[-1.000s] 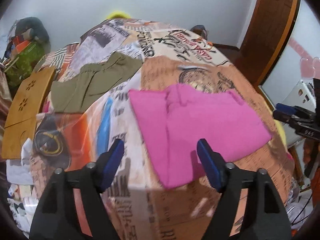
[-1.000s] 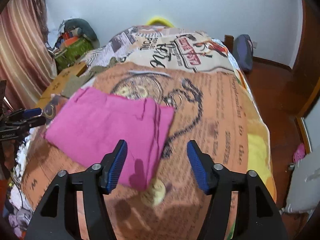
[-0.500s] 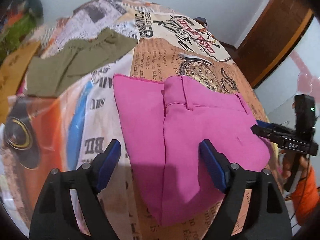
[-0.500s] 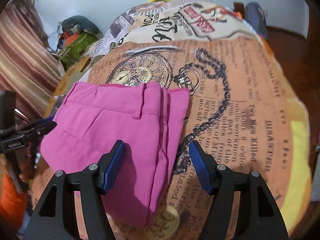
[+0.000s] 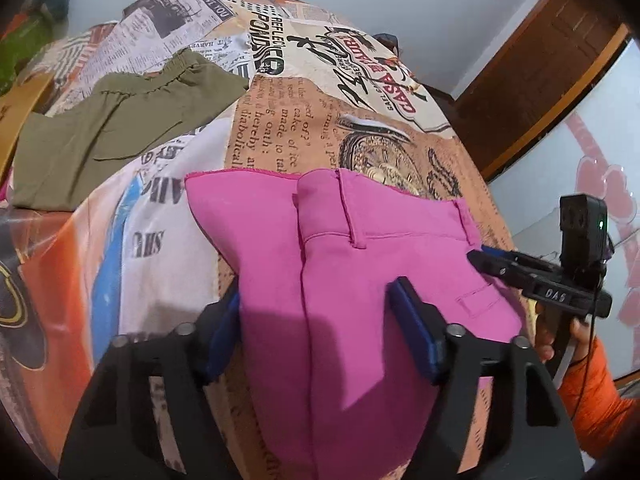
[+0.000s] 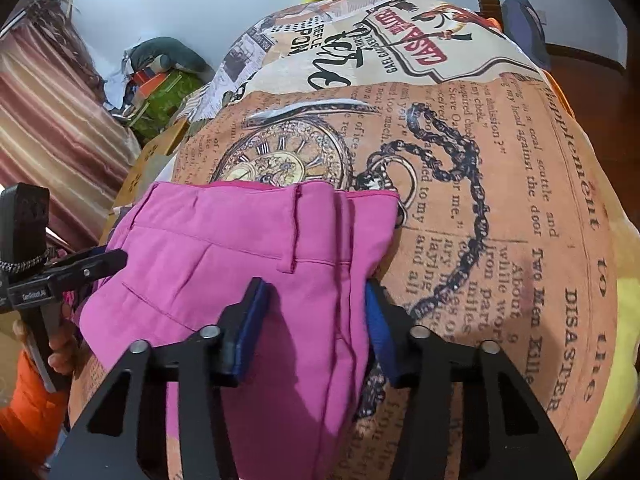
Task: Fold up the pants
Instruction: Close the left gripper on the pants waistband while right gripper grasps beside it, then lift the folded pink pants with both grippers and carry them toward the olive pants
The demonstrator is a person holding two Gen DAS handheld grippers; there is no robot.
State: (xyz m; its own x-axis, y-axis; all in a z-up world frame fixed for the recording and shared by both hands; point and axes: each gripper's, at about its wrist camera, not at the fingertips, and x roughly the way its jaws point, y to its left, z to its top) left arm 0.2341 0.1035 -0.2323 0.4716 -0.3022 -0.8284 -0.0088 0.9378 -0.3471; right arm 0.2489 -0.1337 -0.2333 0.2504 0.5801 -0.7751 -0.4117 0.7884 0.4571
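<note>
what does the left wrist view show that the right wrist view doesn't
Only the left wrist view: olive pants lying up-left of the pink ones, and a brown door at right.

Only the right wrist view: a striped curtain at left, a clutter pile beside it, and the chain print on the bedspread.

Both: pink pants on the bedspread, and each tongs straddling one edge, the left tongs and the right tongs, jaws just closing in.

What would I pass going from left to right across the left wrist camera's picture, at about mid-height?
olive-green pants → newspaper-print bedspread → pink pants → the other hand's gripper → its black camera block
</note>
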